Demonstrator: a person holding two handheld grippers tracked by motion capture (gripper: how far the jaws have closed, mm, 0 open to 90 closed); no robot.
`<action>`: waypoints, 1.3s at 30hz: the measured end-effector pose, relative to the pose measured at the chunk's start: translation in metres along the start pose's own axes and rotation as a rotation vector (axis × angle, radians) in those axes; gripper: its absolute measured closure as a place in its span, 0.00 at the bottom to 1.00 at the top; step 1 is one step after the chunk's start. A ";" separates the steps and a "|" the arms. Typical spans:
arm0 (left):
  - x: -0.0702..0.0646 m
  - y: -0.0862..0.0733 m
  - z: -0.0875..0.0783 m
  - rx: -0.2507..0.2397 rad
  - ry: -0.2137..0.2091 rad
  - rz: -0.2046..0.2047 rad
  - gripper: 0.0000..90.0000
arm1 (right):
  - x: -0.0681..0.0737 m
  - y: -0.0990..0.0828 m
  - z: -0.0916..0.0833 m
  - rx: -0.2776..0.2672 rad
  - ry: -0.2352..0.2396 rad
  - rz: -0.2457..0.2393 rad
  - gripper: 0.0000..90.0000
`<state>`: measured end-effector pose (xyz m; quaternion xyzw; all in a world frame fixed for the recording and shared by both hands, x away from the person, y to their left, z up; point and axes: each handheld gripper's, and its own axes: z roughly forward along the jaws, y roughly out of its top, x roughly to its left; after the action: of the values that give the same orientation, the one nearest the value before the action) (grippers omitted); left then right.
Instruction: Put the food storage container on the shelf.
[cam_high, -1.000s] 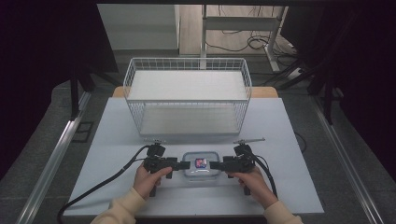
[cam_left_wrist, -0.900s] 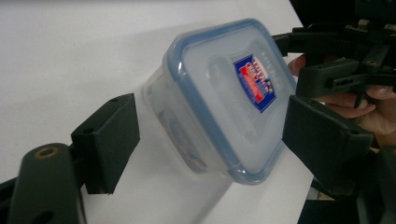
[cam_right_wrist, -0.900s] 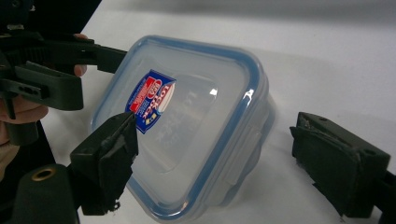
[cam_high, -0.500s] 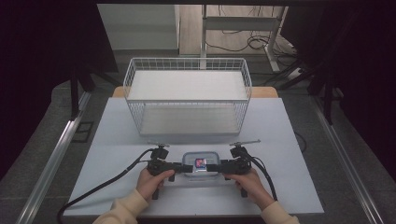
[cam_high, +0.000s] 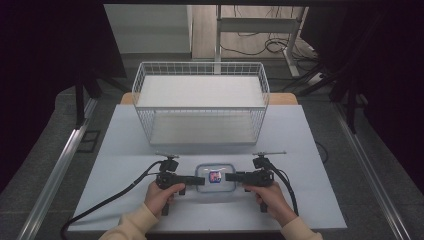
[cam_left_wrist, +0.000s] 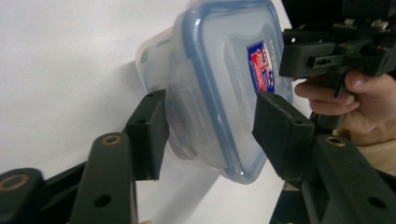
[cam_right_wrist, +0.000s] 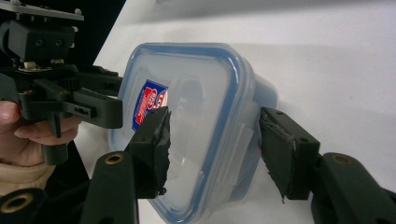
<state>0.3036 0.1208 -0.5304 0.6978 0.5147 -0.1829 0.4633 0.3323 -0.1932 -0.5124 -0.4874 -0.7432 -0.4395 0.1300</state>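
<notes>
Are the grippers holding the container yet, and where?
Both jaws have just been closing on the container. The right gripper clamps its right end; the left gripper's pads are not clearly pressing on its left end.

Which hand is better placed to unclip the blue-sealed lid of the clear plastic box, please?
Probably the right: the right tongs, whose jaws have just been closing, straddle the lid's clear clip on the clear plastic box. The left tongs, also closing, straddle an end with no clip visible.
</notes>
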 end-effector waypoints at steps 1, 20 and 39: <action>-0.001 -0.001 0.000 -0.002 0.004 0.005 0.52 | 0.002 -0.002 -0.001 -0.006 -0.003 -0.006 0.50; -0.010 -0.003 -0.007 -0.037 0.035 0.035 0.57 | 0.009 -0.004 -0.005 -0.041 -0.010 -0.033 0.53; -0.016 -0.002 -0.013 -0.057 0.032 0.055 0.58 | 0.015 -0.001 -0.009 -0.061 -0.006 -0.067 0.53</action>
<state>0.2924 0.1227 -0.5130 0.7010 0.5076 -0.1441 0.4798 0.3219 -0.1915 -0.4984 -0.4671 -0.7459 -0.4646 0.0981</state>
